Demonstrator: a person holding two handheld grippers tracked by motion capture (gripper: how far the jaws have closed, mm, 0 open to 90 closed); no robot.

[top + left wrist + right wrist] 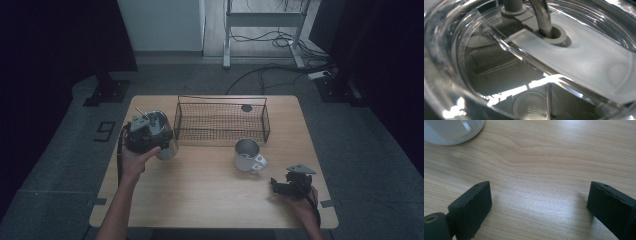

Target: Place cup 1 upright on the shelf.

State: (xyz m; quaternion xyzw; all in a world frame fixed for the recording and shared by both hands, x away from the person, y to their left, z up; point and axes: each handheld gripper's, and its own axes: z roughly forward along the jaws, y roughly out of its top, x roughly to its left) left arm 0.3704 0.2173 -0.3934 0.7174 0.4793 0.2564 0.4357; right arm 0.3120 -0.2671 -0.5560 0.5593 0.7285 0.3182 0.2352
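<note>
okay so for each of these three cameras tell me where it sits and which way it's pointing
High view: above the person's side, facing forward and down on the table, basket, mug and tumbler; both forearms, left gripper and right gripper show.
Left gripper view: on the left gripper, close over the tumbler's clear lid and straw.
Right gripper view: on the right gripper, looking down at the table; its open jaws rise from the bottom.
Shared: the mug shows in the high and right gripper views.

Lab or test room: dark curtains (50, 45), floor cables (280, 40), lone wooden table (210, 200).
</note>
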